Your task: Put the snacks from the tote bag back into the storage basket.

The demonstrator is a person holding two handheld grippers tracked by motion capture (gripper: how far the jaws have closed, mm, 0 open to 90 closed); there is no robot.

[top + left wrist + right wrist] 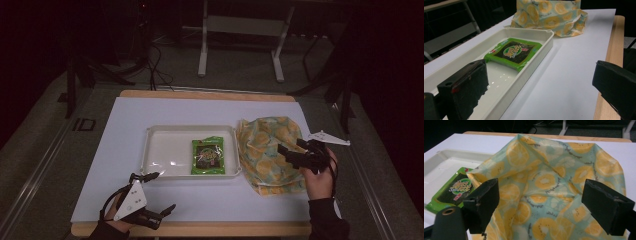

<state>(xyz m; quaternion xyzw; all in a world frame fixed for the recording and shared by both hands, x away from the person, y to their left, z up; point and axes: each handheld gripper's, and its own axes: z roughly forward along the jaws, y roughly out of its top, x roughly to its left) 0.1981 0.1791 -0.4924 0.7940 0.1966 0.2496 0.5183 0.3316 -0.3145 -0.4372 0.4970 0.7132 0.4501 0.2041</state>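
A green snack packet (pixel 208 156) lies flat in the right part of a white tray (pixel 165 145) at the table's middle. A crumpled bag printed with orange and kiwi slices (pixel 265 140) sits just right of the tray. My right gripper (pixel 289 155) hovers open over the bag's near right side; in the right gripper view its jaws straddle the bag (pixel 544 157), with the packet (pixel 456 188) at the left. My left gripper (pixel 159 192) stands open and empty near the front edge, by the tray's near left corner. The left gripper view looks along the tray (pixel 534 57) to the packet (pixel 512 52).
A white sheet (pixel 125 120) covers the wooden table (pixel 200 229). Bare sheet lies in front of and behind the tray. Beyond the table, a white frame's legs (pixel 202 55) and cables sit on a dark floor.
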